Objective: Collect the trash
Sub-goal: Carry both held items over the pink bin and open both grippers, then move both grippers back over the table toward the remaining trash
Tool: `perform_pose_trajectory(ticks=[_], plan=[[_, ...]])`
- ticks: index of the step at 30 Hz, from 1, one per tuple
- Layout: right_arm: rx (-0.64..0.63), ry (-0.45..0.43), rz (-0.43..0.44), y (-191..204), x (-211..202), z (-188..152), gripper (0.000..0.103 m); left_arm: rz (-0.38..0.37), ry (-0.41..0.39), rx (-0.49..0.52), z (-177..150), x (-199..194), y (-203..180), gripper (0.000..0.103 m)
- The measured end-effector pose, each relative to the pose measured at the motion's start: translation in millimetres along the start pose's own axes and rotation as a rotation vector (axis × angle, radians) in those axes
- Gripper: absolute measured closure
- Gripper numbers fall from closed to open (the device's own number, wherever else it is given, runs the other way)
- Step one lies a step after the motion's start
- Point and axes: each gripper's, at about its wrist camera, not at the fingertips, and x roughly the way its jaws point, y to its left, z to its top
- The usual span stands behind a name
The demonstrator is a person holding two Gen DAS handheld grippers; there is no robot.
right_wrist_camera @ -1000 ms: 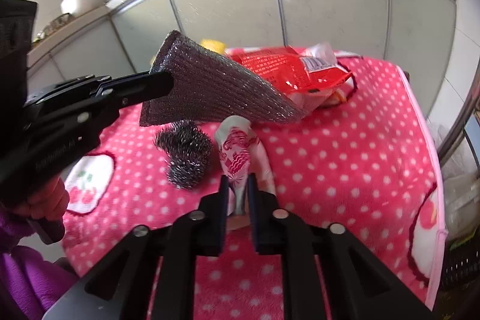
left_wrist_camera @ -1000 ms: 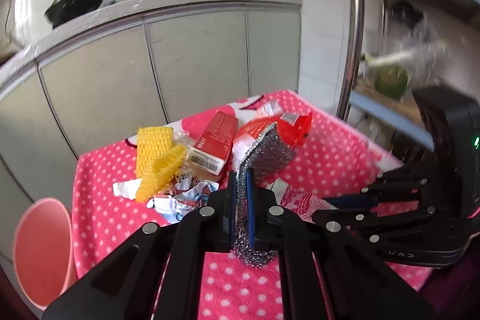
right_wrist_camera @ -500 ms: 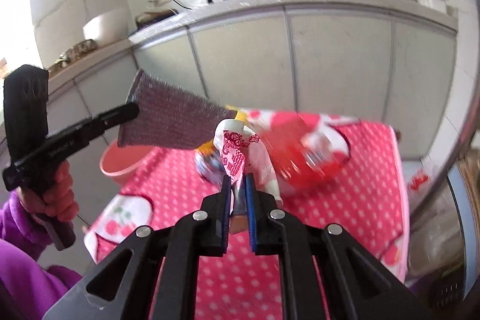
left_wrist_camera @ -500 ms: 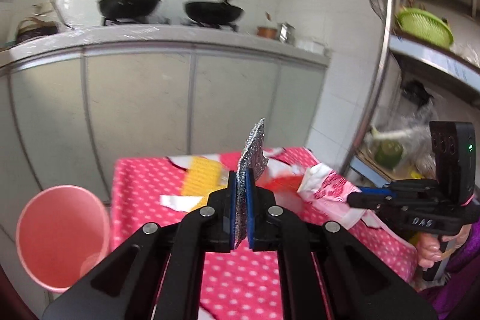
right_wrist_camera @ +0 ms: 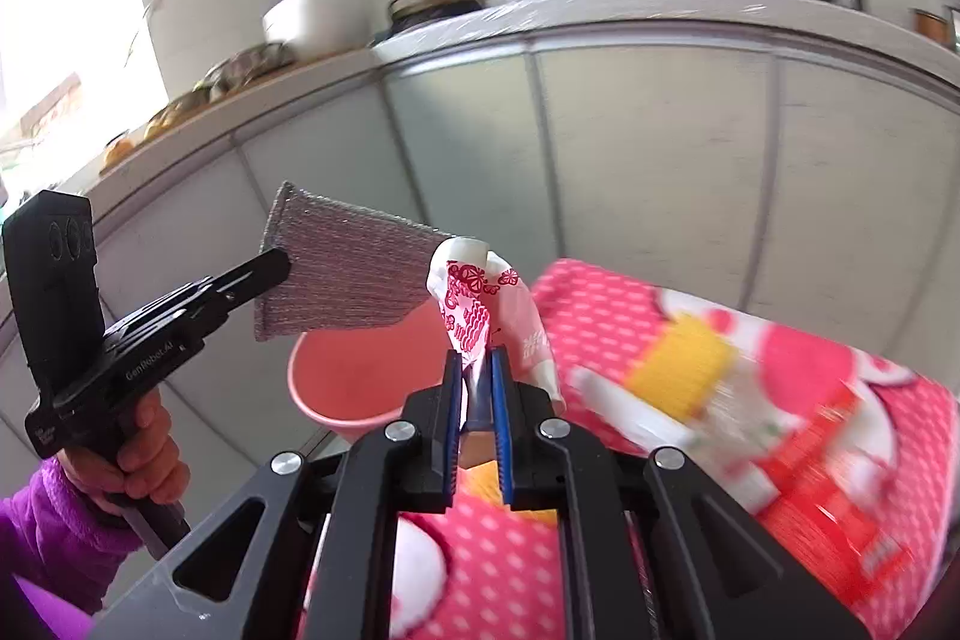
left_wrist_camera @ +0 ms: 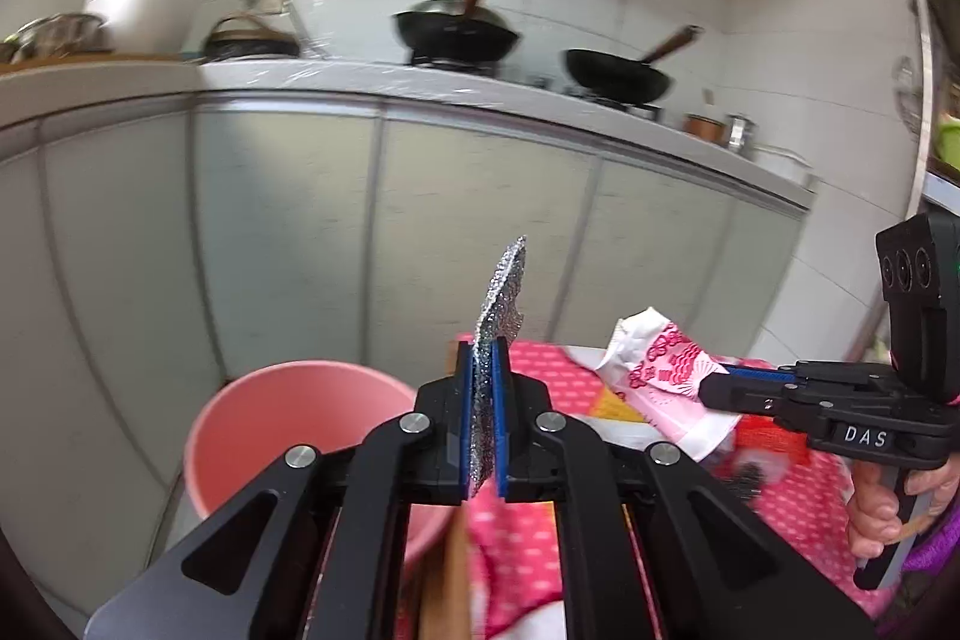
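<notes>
The left gripper [left_wrist_camera: 482, 376] is clamping a silver scouring pad [left_wrist_camera: 501, 289] edge-on between its blue fingers [left_wrist_camera: 463, 418], the pad sticking up past the tips. The right gripper [right_wrist_camera: 477, 388] is pinching a crumpled pink-and-white wrapper [right_wrist_camera: 474, 298] by its lower end. Both are being held in the air near a pink bin [left_wrist_camera: 288, 418] standing beside the table's pink dotted cloth [right_wrist_camera: 606, 298]. More litter is lying on the cloth, blurred: something yellow [right_wrist_camera: 684, 364] and what may be a red packet [right_wrist_camera: 840, 484].

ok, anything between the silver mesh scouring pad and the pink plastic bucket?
Nothing: right wrist view shows the silver mesh scouring pad hanging in open air above the pink plastic bucket.
</notes>
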Motion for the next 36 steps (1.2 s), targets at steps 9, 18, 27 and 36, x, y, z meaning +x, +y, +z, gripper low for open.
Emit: perform_pose_trajectory(ticks=[9, 18, 27, 36], plan=[[0.001, 0.150, 0.094, 37.5, 124.9, 14.1, 0.094, 0.167, 0.114, -0.113, -33.3, 31.6, 71.0, 0.098], [0.034, 0.267, 0.057, 39.9, 200.3, -8.1, 0.093, 0.237, 0.218, -0.180, -66.3, 57.8, 109.4, 0.098], [0.015, 0.268, 0.031, 48.2, 209.4, -5.6, 0.087, 0.250, 0.241, -0.235, -74.0, 64.8, 115.9, 0.096], [-0.001, 0.230, 0.022, 51.6, 194.8, 0.4, 0.070, 0.272, 0.224, -0.238, -63.6, 59.1, 108.8, 0.082]])
